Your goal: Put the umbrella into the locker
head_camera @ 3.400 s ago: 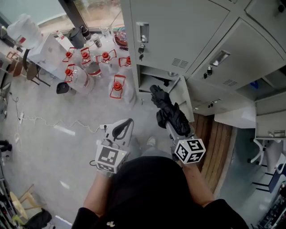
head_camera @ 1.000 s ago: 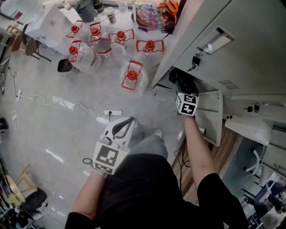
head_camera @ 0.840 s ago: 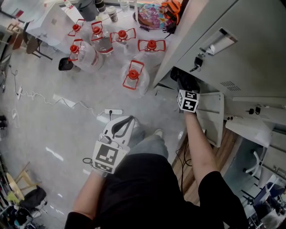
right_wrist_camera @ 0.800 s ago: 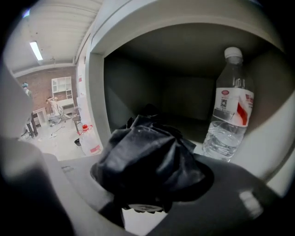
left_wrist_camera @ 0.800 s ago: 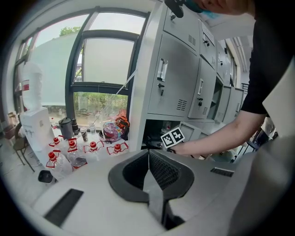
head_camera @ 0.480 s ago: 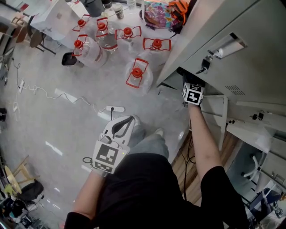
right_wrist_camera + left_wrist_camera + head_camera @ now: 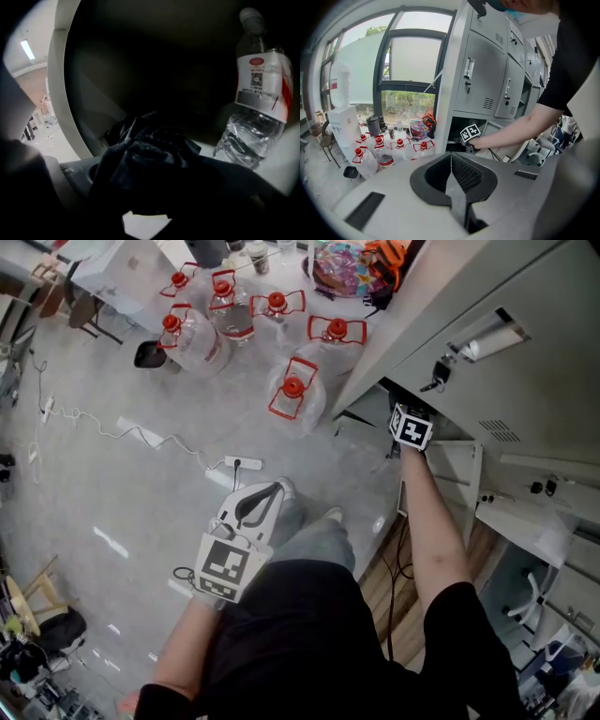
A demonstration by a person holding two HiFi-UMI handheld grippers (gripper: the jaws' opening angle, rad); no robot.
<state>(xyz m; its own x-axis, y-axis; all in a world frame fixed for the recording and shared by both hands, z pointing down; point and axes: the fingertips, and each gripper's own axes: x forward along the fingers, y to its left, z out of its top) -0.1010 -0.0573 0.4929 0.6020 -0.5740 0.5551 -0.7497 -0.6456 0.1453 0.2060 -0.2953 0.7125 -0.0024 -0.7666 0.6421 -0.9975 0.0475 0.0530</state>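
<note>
The black folded umbrella (image 7: 150, 159) lies inside the dark lower locker compartment (image 7: 140, 70), bunched between my right gripper's jaws, which are opening around it. From the head view only the right gripper's marker cube (image 7: 411, 427) shows at the compartment's mouth, below the grey locker (image 7: 469, 296); its fingertips and the umbrella are hidden inside. My left gripper (image 7: 272, 488) hangs over the floor by the person's left side, shut with nothing in it. The left gripper view shows its jaws (image 7: 451, 157) meeting, and the right marker cube (image 7: 469, 133) at the locker.
A clear water bottle (image 7: 255, 93) stands in the compartment right of the umbrella. The compartment's door (image 7: 459, 484) is swung open to the right. Several red-capped water jugs (image 7: 295, 399) stand on the floor to the left, with a power strip (image 7: 234, 463) and its cable.
My right arm has pushed further into the lower compartment, taking the umbrella out of the head view. The left gripper has stayed where it was.
</note>
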